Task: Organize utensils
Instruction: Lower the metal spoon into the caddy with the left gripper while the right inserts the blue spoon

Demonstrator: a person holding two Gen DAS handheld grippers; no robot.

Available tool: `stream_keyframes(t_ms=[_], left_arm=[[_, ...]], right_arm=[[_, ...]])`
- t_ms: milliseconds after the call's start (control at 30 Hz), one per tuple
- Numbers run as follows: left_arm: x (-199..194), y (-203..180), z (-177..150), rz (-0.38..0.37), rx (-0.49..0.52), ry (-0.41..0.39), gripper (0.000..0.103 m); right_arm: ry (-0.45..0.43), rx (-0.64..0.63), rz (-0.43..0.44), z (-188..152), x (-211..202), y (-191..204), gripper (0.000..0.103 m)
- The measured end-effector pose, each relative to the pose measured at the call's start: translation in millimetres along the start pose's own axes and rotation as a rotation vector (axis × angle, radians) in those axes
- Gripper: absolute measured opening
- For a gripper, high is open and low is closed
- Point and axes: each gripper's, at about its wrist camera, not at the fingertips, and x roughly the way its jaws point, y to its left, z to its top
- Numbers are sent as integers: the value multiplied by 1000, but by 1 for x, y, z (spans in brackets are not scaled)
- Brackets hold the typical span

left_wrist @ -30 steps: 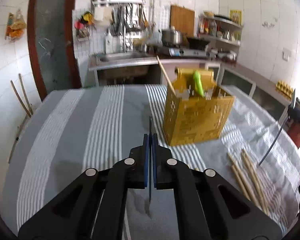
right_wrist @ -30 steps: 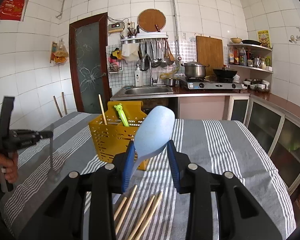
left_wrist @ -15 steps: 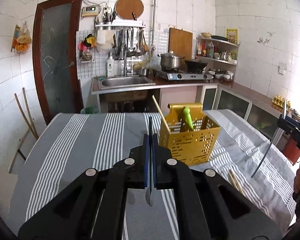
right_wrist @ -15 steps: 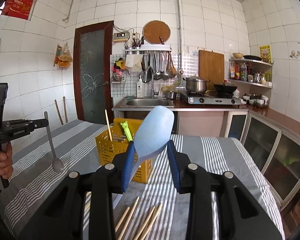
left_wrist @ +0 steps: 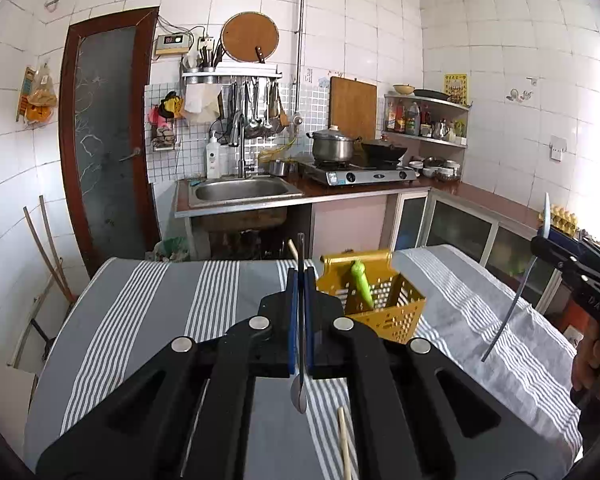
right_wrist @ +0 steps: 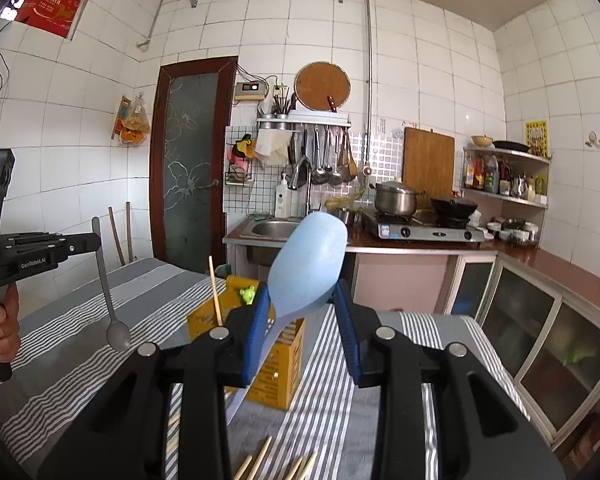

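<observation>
Item: left gripper (left_wrist: 299,320), pads drawn almost together on the shaft of a metal spoon (left_wrist: 299,344), bowl hanging downward, handle end rising above the pads; held in the air above the striped tablecloth (left_wrist: 148,320). Item: right gripper (right_wrist: 302,332), jaws standing visibly apart, with a pale blue rice paddle (right_wrist: 306,268) caught between the pads at its neck, blade up and tilted right, handle slanting down to the left; how firmly it was held could not be told. Item: yellow perforated utensil caddy (left_wrist: 388,316), standing on the cloth in the far middle of the table, already containing one wooden chopstick (right_wrist: 216,296) and a green-handled implement (left_wrist: 361,284). Item: loose chopsticks (right_wrist: 260,460), lying on the cloth on the near side of the caddy, not yet collected. Step in hand, by judgement: both utensils lifted, carriage toward the caddy. Next move would call for bringing each piece over an open compartment, lowering it in and parting the pads; the loose chopsticks would remain.
</observation>
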Motion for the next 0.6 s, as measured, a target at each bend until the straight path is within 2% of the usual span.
stream_keyframes(t_ms=[300,600], left_arm=[[22,-13,38,-34,8,-54,2],[75,-23,66,-67,8,-61,2]], right_arm=[[-40,-40,-12,32,40,2,33],[-56,-66,-33,42,92,5,33]])
